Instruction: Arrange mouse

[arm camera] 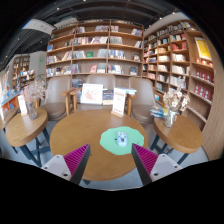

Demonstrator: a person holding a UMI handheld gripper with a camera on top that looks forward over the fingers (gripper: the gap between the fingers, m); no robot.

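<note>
A handheld gripper (111, 160) hovers above a round wooden desk (85, 135) in a library-like room, its two fingers spread wide apart with nothing between them. The magenta pads (76, 158) on the inner faces of the fingers flank the near part of the desktop.

Just ahead of the fingers, near the middle of the desk, lies a teal mat (122, 138), set at an angle so that it reads as a diamond. A small pale object (120, 139) sits on the mat's centre; it is probably the mouse, though it is too small to tell for certain. It rests on the mat, clear of both fingers.

Beyond the desk, two upright display cards (92, 94) stand side by side on a farther surface, with wooden chairs (56, 98) around them. A second round table (24, 127) stands on the left side, and a third (183, 133) on the right carries a vase of pale flowers (176, 103). Tall wooden bookshelves (95, 50) filled with books line the back wall and continue along the right side of the room.
</note>
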